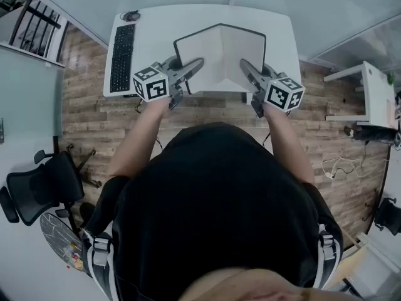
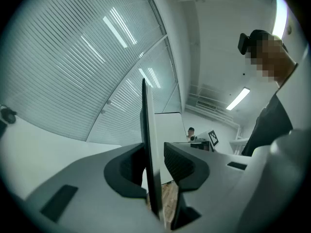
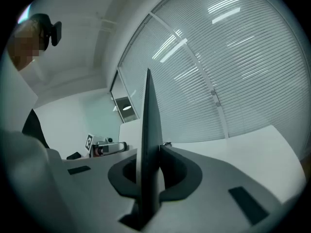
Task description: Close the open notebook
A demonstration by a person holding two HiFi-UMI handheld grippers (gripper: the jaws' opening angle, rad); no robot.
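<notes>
Right hand-held gripper [image 1: 244,66] clamps the notebook [image 1: 220,50] at its right edge.

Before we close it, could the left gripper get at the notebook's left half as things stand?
Likely yes: the left edge of the notebook already stands between the open jaws of the left gripper, and nothing appears to block it.
</notes>
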